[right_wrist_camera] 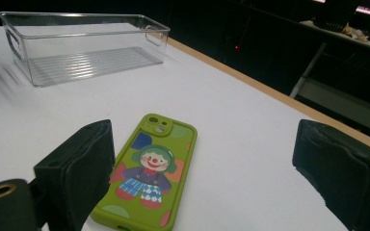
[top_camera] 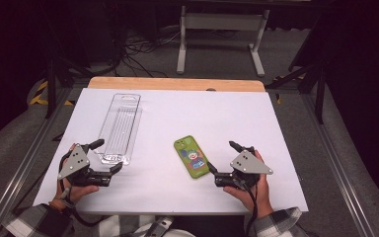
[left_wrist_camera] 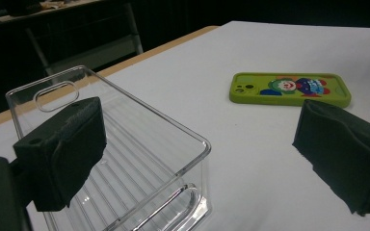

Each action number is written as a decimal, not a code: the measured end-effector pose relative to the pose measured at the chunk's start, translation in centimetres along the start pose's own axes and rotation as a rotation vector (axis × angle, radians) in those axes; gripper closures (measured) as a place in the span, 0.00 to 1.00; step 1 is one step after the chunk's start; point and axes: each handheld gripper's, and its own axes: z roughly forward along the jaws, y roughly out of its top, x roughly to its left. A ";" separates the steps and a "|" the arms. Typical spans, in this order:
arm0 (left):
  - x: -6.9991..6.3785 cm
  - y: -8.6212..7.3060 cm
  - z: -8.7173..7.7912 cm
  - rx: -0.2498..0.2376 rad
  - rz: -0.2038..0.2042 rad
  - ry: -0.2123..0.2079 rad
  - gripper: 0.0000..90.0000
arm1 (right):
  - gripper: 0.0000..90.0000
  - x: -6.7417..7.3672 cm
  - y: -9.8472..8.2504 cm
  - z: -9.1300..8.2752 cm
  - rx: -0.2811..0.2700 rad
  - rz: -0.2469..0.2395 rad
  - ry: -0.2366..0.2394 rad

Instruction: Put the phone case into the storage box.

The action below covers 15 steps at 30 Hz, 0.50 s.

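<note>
Right tool [top_camera: 223, 159]: jaws spread wide and empty, resting low on the surface [top_camera: 276, 148] at the near right, held by the person's right hand [top_camera: 250, 190].
Phone from right tool: the green phone [top_camera: 191, 156] lies flat, back up, just to the tool's left in the high view; in the right gripper view the green phone [right_wrist_camera: 147, 175] lies just ahead, nearer the left jaw than the right, apart from both.
Phone's long axis: runs roughly near-to-far on the surface, camera end farther away, slightly slanted; the tool's opening faces across it, so I judge a squeeze across the narrow width would suit.
Left tool [top_camera: 107, 157]: jaws also wide apart, nothing between them; its far jaw sits close against the near end of the clear bin [top_camera: 120, 129].
Bin's long axis: near-to-far, well left of the phone; empty.
Nearer tool: the right is plainly closer to the phone; the left is closer to the bin.
Likely move: right tool closes on the phone, then carries it left toward the bin.
</note>
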 end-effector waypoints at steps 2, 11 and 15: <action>0.0 -0.1 0.0 0.005 0.002 -0.004 0.05 | 0.09 -0.1 -0.1 0.2 0.027 0.020 -0.003; 0.1 -0.3 0.2 0.022 0.009 0.000 0.05 | 0.12 -0.6 0.5 1.9 0.117 0.065 0.004; 0.0 -0.3 0.4 0.029 0.015 0.002 0.05 | 0.12 -1.0 1.4 3.9 0.256 0.104 0.020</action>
